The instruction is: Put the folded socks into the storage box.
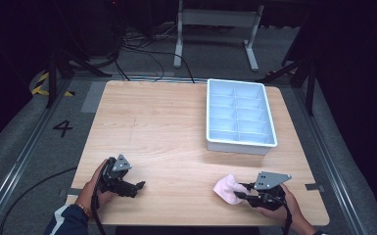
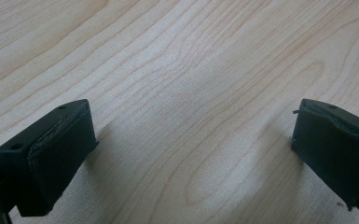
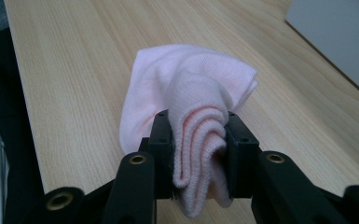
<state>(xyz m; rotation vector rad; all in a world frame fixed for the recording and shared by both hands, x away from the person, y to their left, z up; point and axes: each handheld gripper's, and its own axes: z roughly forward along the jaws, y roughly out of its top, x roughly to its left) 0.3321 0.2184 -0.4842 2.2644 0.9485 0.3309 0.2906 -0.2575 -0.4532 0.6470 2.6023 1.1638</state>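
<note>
The high view is taken from above the person's side, facing forward and down, so that the whole table (image 1: 166, 127), the tray (image 1: 240, 113) and the floor beyond are taken in from afar. The left gripper view is set low and close over bare wood, looking along the left gripper (image 2: 193, 154). The right gripper view is set just as close behind the right gripper (image 3: 199, 147), facing along the table (image 3: 74, 70) towards the tray (image 3: 340, 32). The cloth (image 1: 227, 188) (image 3: 186, 88) and tray are shared by the high and right gripper views.
</note>
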